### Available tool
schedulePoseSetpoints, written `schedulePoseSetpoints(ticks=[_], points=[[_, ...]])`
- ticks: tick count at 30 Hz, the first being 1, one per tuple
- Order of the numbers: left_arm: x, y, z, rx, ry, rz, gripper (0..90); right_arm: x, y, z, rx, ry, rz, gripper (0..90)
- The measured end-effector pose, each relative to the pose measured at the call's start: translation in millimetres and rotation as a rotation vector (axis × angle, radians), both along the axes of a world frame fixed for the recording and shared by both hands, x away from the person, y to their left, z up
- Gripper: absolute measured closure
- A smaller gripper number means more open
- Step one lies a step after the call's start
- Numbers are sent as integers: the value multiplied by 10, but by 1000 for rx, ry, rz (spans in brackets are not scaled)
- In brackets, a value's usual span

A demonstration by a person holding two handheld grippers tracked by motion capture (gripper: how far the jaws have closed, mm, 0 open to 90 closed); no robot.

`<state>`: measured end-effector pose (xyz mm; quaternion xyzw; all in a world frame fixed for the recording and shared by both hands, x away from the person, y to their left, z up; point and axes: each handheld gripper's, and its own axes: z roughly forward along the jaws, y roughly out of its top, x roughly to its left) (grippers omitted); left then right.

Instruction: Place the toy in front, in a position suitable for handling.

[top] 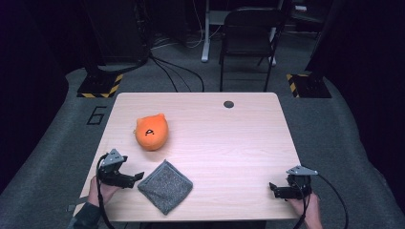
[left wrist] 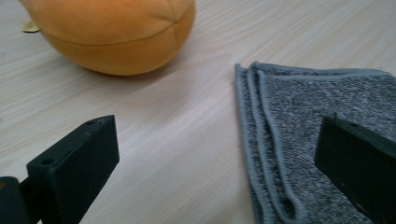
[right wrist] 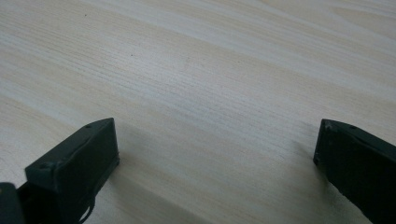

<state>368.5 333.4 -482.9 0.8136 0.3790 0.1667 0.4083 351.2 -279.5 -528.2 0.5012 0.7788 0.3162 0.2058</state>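
Observation:
An orange plush toy with a black mark on its face lies on the left half of the pale wooden table. In front of it a folded grey knitted cloth lies flat near the front edge. My left gripper rests just left of the cloth, open and holding nothing. In the left gripper view its gripper points past the cloth's folded edge, the right jaw over the cloth, the plush toy beyond. My right gripper sits at the front right corner, open over bare wood, as its own view of the gripper confirms.
A small dark round grommet is set in the table near its far edge. Behind the table stand a black folding chair and cables on grey carpet. Yellow-black striped base plates sit at both far corners.

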Motion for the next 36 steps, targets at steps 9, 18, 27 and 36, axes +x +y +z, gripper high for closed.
schedulePoseSetpoints(ticks=[9,18,27,36], points=[[-117,-332,0,11,11,-92,0,0,0,0,0,0,0,0],[-158,-566,-105,35,47,-166,0,-1,-1,-1,0,-2,-1,0],[-171,-754,-282,84,87,-224,38,-4,0,-1,2,-1,-3,0],[-197,-786,-334,123,80,-255,318,-3,-4,-3,-1,-5,-2,0]])
